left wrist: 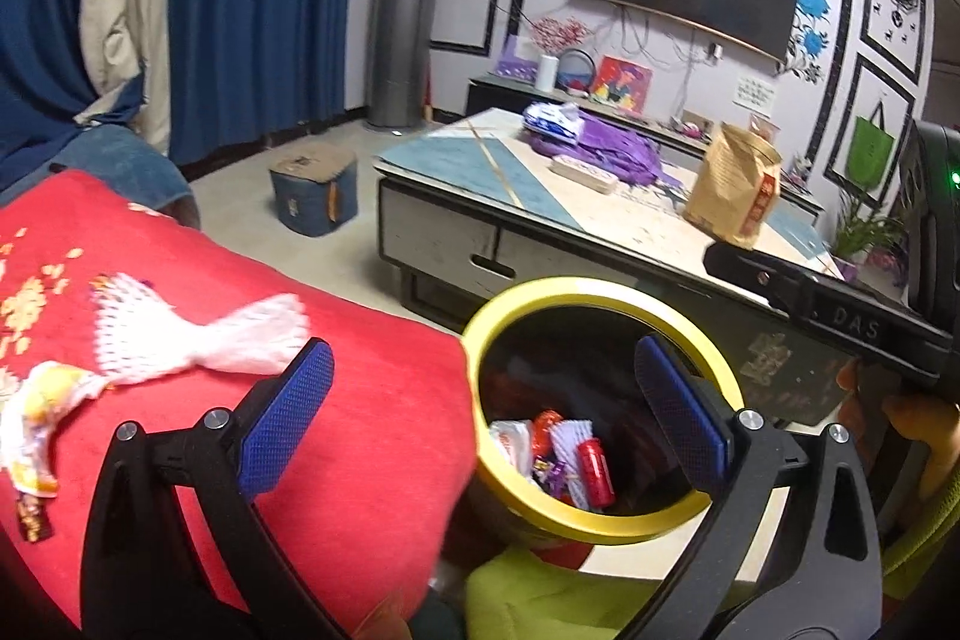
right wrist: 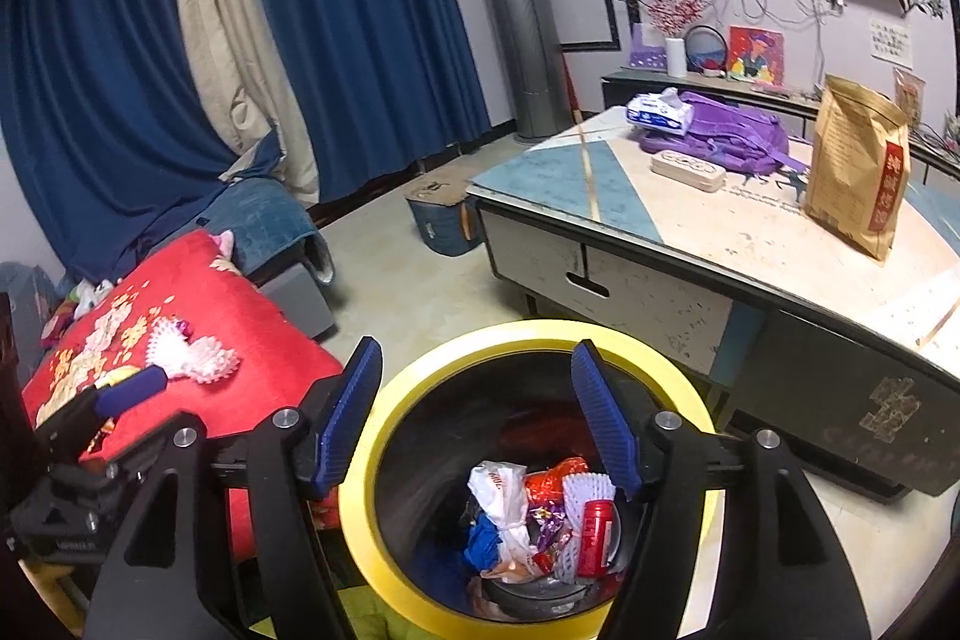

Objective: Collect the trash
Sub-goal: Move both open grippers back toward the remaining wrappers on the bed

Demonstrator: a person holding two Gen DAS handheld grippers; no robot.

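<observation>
Yellow-rimmed and dark inside, the round plastic trash bin (right wrist: 360, 508) stands on the pale floor and serves as the landmark here. In its bottom lies a heap of trash (right wrist: 540, 520): crumpled white and red wrappers, a small red can, a scrap of blue. The right gripper (right wrist: 477, 412) hangs directly above the bin's mouth, its blue ribbed pads apart with nothing between them. The left gripper (left wrist: 483, 400) sits over the bin's left rim, jaws spread wide and empty (one pad over the cushion, the other over the opening). Left of the bin lies a red embroidered cushion (left wrist: 372, 400), bearing a white foam fruit net (left wrist: 198, 334), a yellow-and-white wrapper (left wrist: 42, 412) and a small dark wrapper (left wrist: 33, 517). Behind the bin stands a low coffee table (right wrist: 630, 280).
</observation>
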